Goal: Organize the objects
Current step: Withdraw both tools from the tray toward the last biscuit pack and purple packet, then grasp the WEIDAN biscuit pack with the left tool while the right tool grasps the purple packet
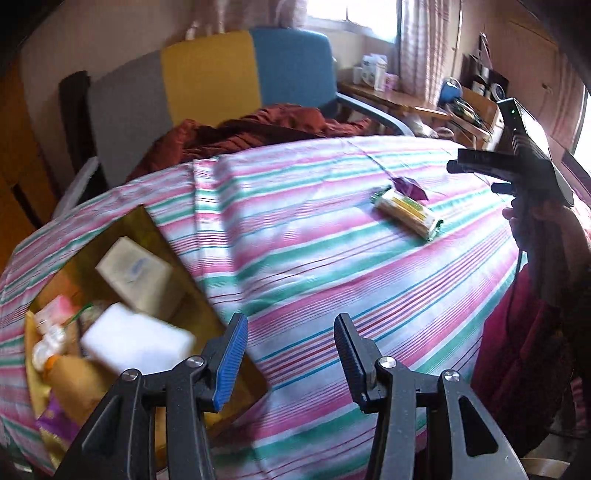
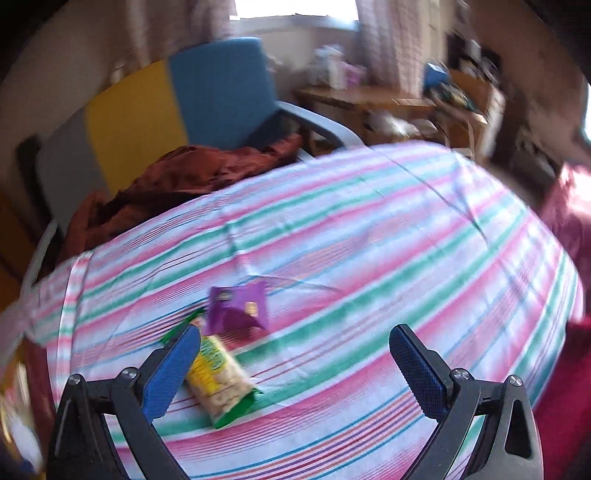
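blur: box contents, desk clutter | hidden: cracker pack end behind hand-held gripper finger

A striped cloth in pink, green and white covers the table. Behind it stands a chair with a grey, yellow and blue back, a rust-red garment heaped on its seat. Daylight comes through a window hung with pale checked curtains. A cluttered wooden desk stands beneath it, against pinkish-brown walls.
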A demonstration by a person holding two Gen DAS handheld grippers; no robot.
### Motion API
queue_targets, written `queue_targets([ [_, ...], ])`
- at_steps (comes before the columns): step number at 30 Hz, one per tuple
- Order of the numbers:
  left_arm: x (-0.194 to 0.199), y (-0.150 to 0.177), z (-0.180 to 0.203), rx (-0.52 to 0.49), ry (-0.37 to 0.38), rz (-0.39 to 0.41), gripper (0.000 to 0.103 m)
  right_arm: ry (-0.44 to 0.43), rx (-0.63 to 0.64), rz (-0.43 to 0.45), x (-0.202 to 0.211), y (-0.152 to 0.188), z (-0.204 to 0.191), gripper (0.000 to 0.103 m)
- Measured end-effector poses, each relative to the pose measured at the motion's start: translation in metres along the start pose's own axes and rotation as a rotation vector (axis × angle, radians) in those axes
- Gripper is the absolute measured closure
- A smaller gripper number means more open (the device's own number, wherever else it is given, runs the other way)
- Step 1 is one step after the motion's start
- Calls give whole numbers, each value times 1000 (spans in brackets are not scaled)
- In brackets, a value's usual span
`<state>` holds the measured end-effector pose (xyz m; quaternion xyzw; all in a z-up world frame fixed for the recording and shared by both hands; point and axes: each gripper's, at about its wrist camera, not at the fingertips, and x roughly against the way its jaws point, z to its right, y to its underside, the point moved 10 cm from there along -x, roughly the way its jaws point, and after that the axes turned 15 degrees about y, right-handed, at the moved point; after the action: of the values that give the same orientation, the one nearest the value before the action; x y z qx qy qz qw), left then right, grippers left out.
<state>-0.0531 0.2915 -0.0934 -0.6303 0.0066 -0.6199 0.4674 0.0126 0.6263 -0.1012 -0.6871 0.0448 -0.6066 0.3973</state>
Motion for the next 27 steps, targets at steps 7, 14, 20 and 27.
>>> queue_targets([
  [7,-54,-24,29,0,88,-71,54,-45,-64,-43,-4,3,8,0],
  [14,-112,-55,59,44,162,-132,54,-82,-85,-79,-9,7,8,0],
  [20,-150,-83,81,103,210,-148,42,-124,-113,-103,-10,8,8,0],
  [27,-193,-108,97,193,218,-152,27,-148,-199,-125,-15,4,22,0],
])
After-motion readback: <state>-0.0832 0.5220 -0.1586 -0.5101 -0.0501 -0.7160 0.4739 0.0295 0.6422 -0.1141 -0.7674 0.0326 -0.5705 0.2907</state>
